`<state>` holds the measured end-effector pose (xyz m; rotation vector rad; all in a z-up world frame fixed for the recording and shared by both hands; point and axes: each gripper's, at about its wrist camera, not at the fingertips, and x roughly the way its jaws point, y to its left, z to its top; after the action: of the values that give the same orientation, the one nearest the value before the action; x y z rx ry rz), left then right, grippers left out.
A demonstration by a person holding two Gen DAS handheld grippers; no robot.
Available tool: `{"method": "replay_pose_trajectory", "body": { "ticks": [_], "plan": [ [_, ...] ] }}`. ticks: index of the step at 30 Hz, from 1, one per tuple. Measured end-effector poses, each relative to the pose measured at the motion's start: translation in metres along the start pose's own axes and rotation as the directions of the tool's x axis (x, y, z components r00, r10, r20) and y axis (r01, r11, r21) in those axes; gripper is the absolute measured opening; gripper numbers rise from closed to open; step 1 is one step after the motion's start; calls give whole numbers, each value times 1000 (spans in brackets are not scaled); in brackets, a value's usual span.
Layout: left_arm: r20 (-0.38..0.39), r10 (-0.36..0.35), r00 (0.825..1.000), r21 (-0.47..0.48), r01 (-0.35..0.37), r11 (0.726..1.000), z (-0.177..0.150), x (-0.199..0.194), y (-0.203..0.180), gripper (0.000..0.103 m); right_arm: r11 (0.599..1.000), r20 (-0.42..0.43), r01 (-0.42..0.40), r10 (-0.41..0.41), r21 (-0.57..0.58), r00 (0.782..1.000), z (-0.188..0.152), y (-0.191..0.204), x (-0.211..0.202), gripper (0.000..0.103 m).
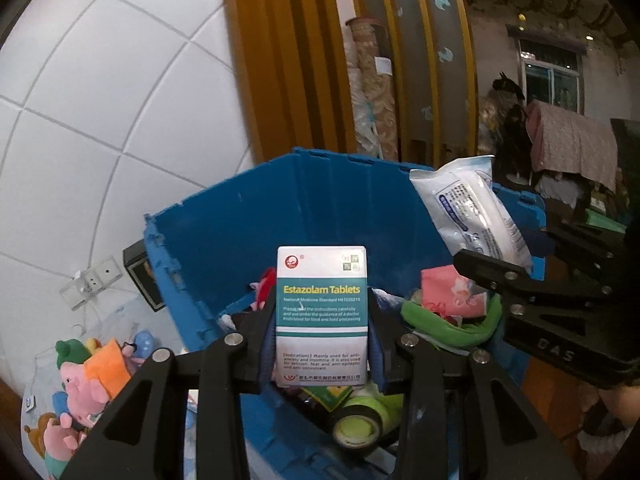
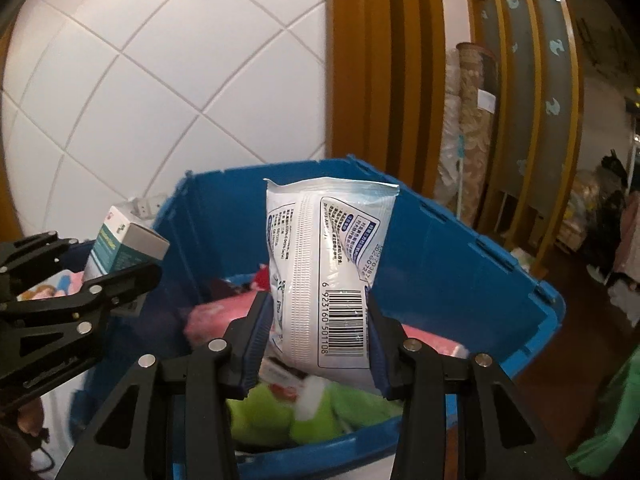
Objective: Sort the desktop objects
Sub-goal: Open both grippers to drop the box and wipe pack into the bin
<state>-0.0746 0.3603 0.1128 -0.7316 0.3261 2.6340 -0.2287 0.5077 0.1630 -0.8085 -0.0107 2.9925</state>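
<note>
Your left claw (image 1: 322, 354) is clamped on the tablet box (image 1: 322, 312); your right claw (image 2: 316, 344) is clamped on the white packet (image 2: 324, 264). Both are above the blue bin (image 2: 460, 264).

One blue bin (image 1: 304, 208), one tablet box (image 1: 322, 312), one white sealed packet (image 2: 324, 280) — and two tape rolls (image 1: 360, 420).

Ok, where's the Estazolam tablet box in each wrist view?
Left wrist: tablet box dead centre, upright, clamped in the left gripper.
Right wrist: tablet box at the left edge, tilted, above the left gripper's fingers.
Shared landmark: blue bin behind it in both.
</note>
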Motion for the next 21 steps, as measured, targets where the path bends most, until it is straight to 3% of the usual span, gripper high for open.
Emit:
{"method": "replay_pose_trajectory", "body": {
  "ticks": [18, 21],
  "plan": [
    [-53, -29, 998, 2, 30, 1000, 1, 15, -14, 36, 998, -79, 57, -59, -21, 995, -12, -32, 26, 44],
    [-61, -27, 998, -4, 27, 1000, 0, 16, -13, 40, 998, -83, 58, -60, -18, 995, -12, -30, 27, 46]
  ]
}}
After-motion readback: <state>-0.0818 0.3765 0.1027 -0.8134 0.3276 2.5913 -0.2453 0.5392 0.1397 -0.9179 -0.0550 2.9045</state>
